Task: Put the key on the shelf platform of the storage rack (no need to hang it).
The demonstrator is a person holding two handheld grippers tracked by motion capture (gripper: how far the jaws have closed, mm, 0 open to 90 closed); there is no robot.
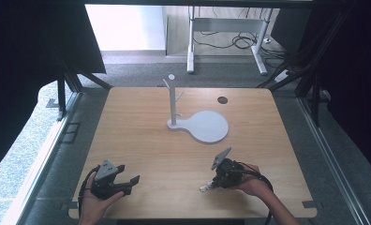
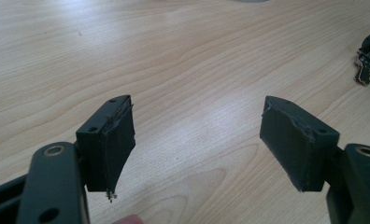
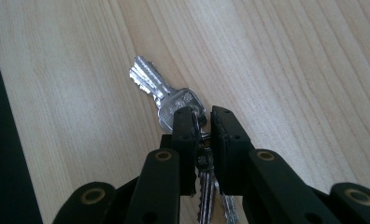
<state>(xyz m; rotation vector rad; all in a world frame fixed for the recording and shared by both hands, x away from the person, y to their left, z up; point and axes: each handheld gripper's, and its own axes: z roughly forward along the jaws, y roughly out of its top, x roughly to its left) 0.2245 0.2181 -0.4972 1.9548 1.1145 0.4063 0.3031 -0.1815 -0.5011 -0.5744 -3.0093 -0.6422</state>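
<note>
A bunch of silver keys [image 3: 157, 88] lies on the wooden table [image 1: 146, 140], near its front right. My right gripper [image 3: 201, 114] is shut on the bunch at the key heads and ring. One key sticks out past the jaws and others hang below them. In the high view the keys [image 1: 206, 187] poke out to the left of the right gripper [image 1: 215, 182], low over the table. My left gripper [image 1: 129, 183] rests near the front left edge. Its jaws stand wide open [image 2: 197, 121] with bare wood between them.
A white peg stand [image 1: 173, 101] rises from a round flat white base [image 1: 207, 126] at the table's middle back. A dark round hole [image 1: 222, 100] sits behind it. The left gripper view catches the keys [image 2: 364, 72] at far right. Dark curtains flank the table.
</note>
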